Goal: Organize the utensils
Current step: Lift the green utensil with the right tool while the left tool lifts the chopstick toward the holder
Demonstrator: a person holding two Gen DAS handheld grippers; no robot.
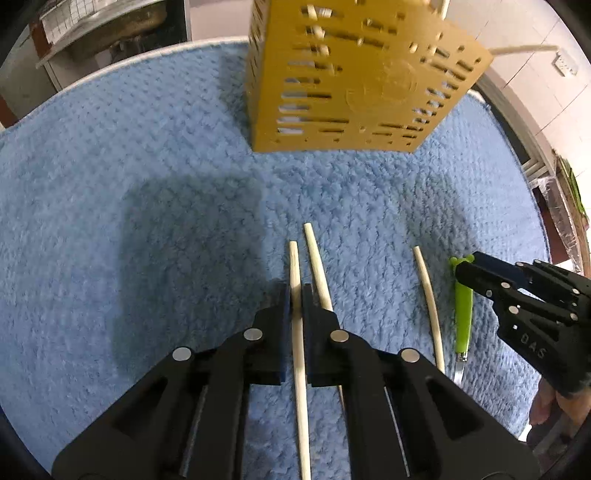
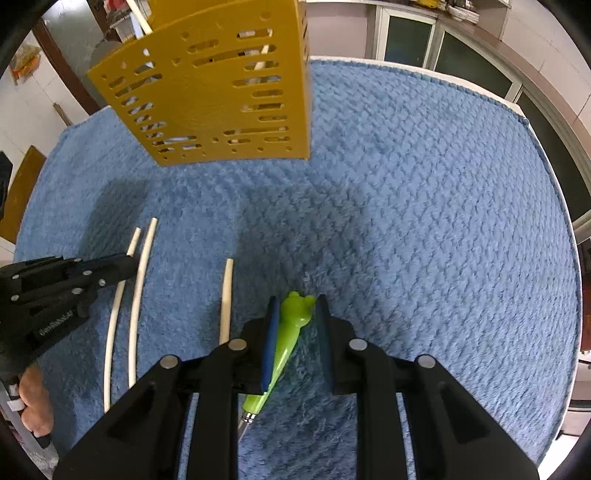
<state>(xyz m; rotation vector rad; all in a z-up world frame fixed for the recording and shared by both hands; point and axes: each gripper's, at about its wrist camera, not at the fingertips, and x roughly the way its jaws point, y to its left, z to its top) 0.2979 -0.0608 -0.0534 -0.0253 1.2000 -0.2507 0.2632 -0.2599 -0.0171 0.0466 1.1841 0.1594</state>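
A yellow slotted utensil holder (image 1: 351,81) stands on the blue towel (image 1: 147,184), with a few pale sticks inside; it also shows in the right wrist view (image 2: 214,92). Three pale chopsticks lie on the towel. My left gripper (image 1: 294,299) is shut on the leftmost chopstick (image 1: 300,369); a second chopstick (image 1: 319,273) lies just right of it, a third chopstick (image 1: 430,306) further right. My right gripper (image 2: 295,317) is open around a green-handled utensil (image 2: 290,332) with a bear-shaped end, lying on the towel. The same utensil shows in the left wrist view (image 1: 463,321).
The towel covers a table with a white edge (image 2: 480,92). Cabinets and a counter (image 2: 461,44) stand beyond it. A wooden board (image 2: 22,192) leans at the left. A sink area (image 1: 103,26) lies behind the table.
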